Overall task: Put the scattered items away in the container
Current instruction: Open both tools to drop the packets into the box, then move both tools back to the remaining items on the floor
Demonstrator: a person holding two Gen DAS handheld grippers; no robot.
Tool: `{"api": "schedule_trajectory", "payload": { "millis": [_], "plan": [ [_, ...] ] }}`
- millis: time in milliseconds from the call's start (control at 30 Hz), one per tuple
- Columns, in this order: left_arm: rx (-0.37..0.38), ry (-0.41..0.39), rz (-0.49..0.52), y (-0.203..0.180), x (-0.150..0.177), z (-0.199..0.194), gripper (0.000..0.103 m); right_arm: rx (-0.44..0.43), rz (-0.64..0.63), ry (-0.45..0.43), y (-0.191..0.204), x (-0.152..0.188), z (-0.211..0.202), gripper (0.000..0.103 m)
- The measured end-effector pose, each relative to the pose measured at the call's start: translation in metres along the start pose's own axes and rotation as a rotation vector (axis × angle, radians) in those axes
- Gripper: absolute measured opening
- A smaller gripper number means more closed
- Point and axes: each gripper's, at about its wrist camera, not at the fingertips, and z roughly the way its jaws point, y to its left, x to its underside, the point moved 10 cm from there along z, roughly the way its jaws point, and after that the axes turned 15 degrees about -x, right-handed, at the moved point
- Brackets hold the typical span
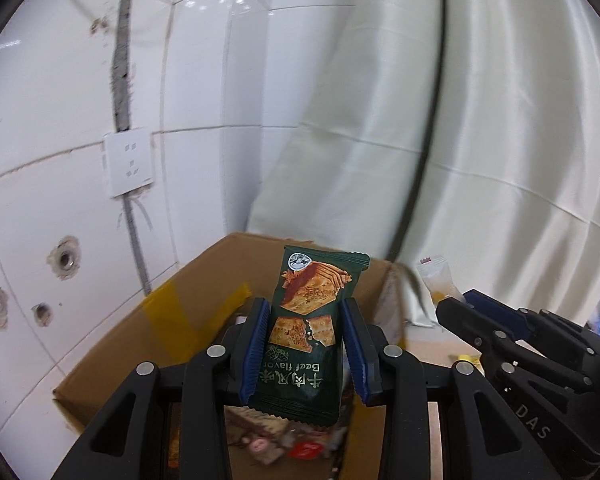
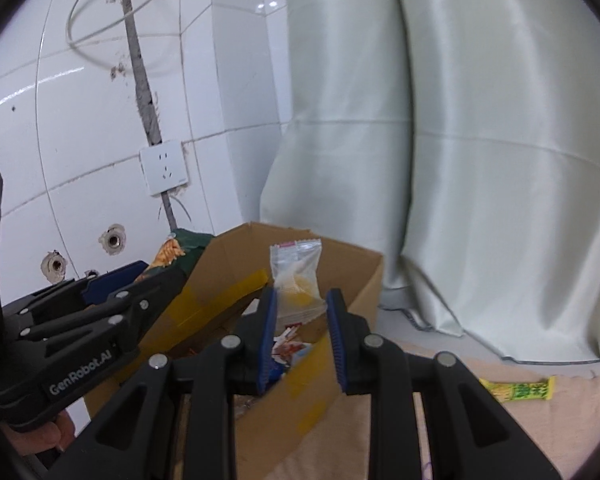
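Snacks in tools point(image 1: 306, 336) (over box point(image 2: 340, 276))

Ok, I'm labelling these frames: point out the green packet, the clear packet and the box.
green packet point(image 1: 308, 320), left wrist view, printed front
clear packet point(image 2: 298, 280), right wrist view, yellow middle
box point(image 2: 360, 284), right wrist view, right wall

Black grippers point(image 1: 306, 344); blue ribbed pads point(image 2: 267, 340); silver rivets.
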Motion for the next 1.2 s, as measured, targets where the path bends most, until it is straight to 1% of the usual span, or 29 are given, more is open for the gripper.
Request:
{"api": "schedule_trajectory", "payload": {
  "millis": [133,267,433,533,600,633,667,700,767,800,833,867,900,933,1000,1100,1200],
  "plan": [
    [-0.013,0.018,-0.013,0.017,0.004,0.008,0.038,-0.015,0.009,0.025,0.006,0.003,0.018,0.029],
    [-0.023,0.020,-0.019,0.027,0.004,0.012,0.038,-0.022,0.004,0.043,0.011,0.003,0.026,0.029],
    [-0.037,0.041,-0.012,0.032,0.009,0.018,0.038,-0.030,0.003,0.046,0.014,0.002,0.031,0.029],
    [-0.050,0.066,0.002,0.032,0.013,0.023,0.039,-0.046,0.003,0.058,0.016,0.002,0.034,0.030],
    [-0.075,0.087,0.013,0.033,0.016,0.027,0.040,-0.050,0.004,0.063,0.016,0.003,0.035,0.031],
    [-0.091,0.094,0.016,0.034,0.017,0.029,0.041,-0.048,0.005,0.066,0.015,0.003,0.035,0.035],
    [-0.106,0.100,0.018,0.035,0.018,0.030,0.048,-0.044,0.006,0.065,0.014,0.003,0.035,0.039],
    [-0.115,0.103,0.014,0.036,0.018,0.031,0.063,-0.041,0.009,0.061,0.013,0.003,0.033,0.049],
    [-0.141,0.102,0.000,0.041,0.016,0.031,0.079,-0.029,0.016,0.052,0.008,0.001,0.030,0.057],
    [-0.153,0.100,-0.004,0.043,0.016,0.031,0.083,-0.023,0.021,0.047,0.006,0.000,0.028,0.066],
    [-0.157,0.097,-0.009,0.045,0.015,0.030,0.083,-0.016,0.028,0.039,0.003,-0.001,0.026,0.079],
    [-0.157,0.093,-0.018,0.046,0.014,0.029,0.084,-0.007,0.038,0.026,-0.001,-0.003,0.023,0.086],
    [-0.159,0.091,-0.024,0.047,0.013,0.028,0.086,-0.004,0.044,0.020,-0.003,-0.004,0.022,0.098],
    [-0.162,0.093,-0.025,0.047,0.013,0.028,0.087,0.006,0.050,0.015,-0.006,-0.005,0.020,0.103],
    [-0.164,0.098,-0.022,0.046,0.013,0.028,0.092,0.032,0.044,0.006,-0.010,-0.007,0.016,0.103],
    [-0.168,0.090,-0.026,0.045,0.011,0.026,0.098,0.051,0.046,-0.007,-0.014,-0.009,0.011,0.103],
    [-0.170,0.079,-0.026,0.043,0.009,0.023,0.101,0.061,0.047,-0.012,-0.016,-0.010,0.006,0.103]
  ]
}}
